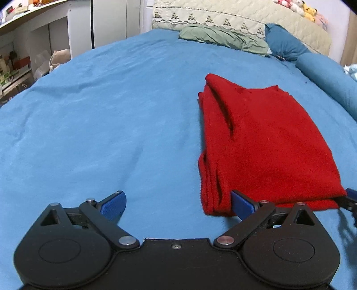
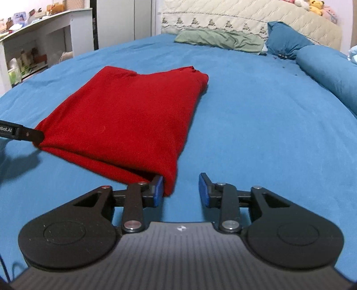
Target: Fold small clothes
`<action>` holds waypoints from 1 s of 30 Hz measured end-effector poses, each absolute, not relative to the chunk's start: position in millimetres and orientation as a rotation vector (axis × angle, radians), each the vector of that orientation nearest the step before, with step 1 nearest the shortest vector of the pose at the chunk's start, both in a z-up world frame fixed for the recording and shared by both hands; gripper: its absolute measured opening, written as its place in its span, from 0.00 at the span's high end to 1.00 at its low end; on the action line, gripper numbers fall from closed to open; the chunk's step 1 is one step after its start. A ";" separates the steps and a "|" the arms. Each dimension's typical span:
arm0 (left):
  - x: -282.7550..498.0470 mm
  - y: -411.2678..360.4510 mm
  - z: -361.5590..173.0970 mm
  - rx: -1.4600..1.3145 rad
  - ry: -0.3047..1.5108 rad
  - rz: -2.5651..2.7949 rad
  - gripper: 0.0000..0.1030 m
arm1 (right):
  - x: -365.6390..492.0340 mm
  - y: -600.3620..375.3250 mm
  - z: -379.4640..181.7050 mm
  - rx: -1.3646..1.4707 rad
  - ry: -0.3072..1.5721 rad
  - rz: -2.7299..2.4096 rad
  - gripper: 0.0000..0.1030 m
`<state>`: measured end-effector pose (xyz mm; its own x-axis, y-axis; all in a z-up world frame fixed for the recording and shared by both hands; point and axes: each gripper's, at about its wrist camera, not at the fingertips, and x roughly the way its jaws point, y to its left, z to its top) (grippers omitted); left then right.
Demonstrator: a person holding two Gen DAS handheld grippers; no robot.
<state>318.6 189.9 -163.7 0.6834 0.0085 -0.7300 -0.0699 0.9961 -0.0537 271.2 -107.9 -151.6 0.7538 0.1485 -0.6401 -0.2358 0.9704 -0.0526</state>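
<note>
A wide blue bedsheet [image 1: 100,116] fills the scene, lightly wrinkled, stretching back to a quilted cream headboard [image 2: 245,15]. Far left of the room, there is a white shelf unit [image 2: 44,29] cluttered with small items, then white wardrobe doors [image 1: 111,20] behind it. At the head of the bed, moving across: one flat green pillow [image 1: 225,39], one blue pillow [image 1: 285,44], and one long blue bolster [image 2: 328,73] running down the right edge. Up on the headboard's right end sits a small cluster of plush toys [image 1: 299,9], too blurred to count. On the sheet lies one red garment [image 1: 267,142], folded into a thick layered rectangle, the only piece of clothing in play. The left gripper [image 1: 178,200] sits low at its near left corner, fingers spread wide, the right blue pad [image 1: 242,204] touching the garment's stacked left edge and the other pad resting out on bare sheet. Over to the right gripper [image 2: 181,189]: two fingers partly parted, nothing pinched between them, the left pad [image 2: 158,188] tucked right against the garment's near right corner, the other over open sheet. Two grippers, one garment, neither one clamping the cloth.
</note>
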 end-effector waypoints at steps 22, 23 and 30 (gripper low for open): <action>473.5 192.4 -126.9 -0.208 1.022 -0.273 0.10 | 442.2 -162.7 -77.2 0.374 1.054 0.409 0.00; 475.3 188.6 -132.6 -0.212 1.027 -0.268 0.11 | 446.5 -158.3 -85.6 0.368 1.065 0.401 0.00; 488.1 190.0 -159.1 -0.297 1.055 -0.293 0.23 | 458.8 -135.0 -130.6 0.339 1.101 0.399 0.17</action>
